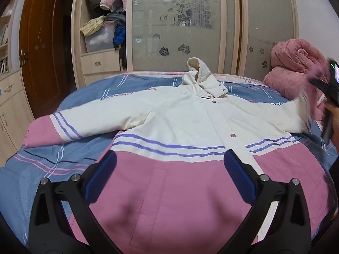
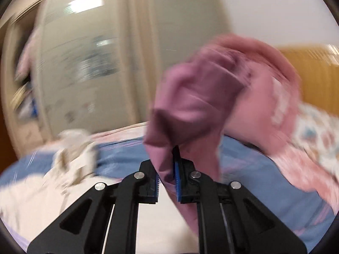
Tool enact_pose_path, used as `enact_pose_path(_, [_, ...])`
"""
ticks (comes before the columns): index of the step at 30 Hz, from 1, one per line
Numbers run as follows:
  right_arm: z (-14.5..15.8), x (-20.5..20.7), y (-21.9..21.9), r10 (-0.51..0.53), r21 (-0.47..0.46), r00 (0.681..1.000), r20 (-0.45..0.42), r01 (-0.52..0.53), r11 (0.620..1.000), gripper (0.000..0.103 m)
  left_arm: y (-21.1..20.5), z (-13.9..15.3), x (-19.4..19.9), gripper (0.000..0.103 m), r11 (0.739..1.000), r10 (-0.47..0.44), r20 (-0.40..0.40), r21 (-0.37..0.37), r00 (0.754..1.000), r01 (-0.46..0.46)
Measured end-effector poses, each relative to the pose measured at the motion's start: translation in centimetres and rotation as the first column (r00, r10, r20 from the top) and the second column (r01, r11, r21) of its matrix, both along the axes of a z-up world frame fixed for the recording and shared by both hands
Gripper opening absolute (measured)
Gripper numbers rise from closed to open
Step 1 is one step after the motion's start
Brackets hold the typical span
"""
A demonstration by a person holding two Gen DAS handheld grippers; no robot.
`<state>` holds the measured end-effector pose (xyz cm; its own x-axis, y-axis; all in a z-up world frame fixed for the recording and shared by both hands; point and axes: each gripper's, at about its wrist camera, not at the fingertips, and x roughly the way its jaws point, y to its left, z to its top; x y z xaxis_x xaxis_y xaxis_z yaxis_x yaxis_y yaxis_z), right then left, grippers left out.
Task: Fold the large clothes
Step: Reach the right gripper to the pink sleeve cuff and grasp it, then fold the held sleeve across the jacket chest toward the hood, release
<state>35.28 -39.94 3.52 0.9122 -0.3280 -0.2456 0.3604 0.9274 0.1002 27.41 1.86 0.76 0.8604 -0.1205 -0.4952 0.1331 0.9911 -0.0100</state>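
Bedroom scene: bed (image 1: 42,165) with a blue striped cover, wardrobe (image 1: 175,31) with frosted floral sliding doors behind it, open wardrobe section stuffed with clothes and a clear storage bin (image 1: 99,39), brown door (image 1: 40,48) at far left. Left gripper (image 1: 169,169) hovers over the lower front of the jacket (image 1: 180,116), angled down, fingers (image 1: 101,175) spread wide with nothing between them, pink hem panel showing in the gap. Right gripper (image 2: 167,180) shows at the right edge of the left wrist view, blurred, a hand (image 1: 333,118) wrapped on its handle. Right wrist view is heavily motion-blurred; fingers are pressed nearly together, pinching the pink cuff of the jacket's sleeve (image 2: 190,105), which stands lifted off the bed in front of the camera. Jacket lies face-up, spread flat on the bed, hood (image 1: 196,72) toward the wardrobe, front placket snapped with pink buttons. Body is cream on top, pink below, purple stripes at the colour break; same scheme on the sleeves. Other sleeve lies stretched out flat to the left, pink cuff near the bed edge. Pink quilted bundle (image 1: 296,69) sits at the far right of the bed, just beyond the lifted sleeve.
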Motion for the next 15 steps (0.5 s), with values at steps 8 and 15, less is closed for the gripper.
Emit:
enact_pose_path(8, [-7.9,7.9,16.0,0.332,-0.094,0.887,-0.321,-0.379,0.921,0.078,0.2,-0.2,-0.1,0.101,1.0,-0.012,-0.035,-0.01,0.999,0.012])
enact_pose_path(15, [-8.6,4.4,18.4,0.475,0.014,0.833,-0.283,-0.491,0.871,0.102,0.8,-1.3,2.8,0.101,0.996,0.04,-0.292,-0.061,0.956,-0.061])
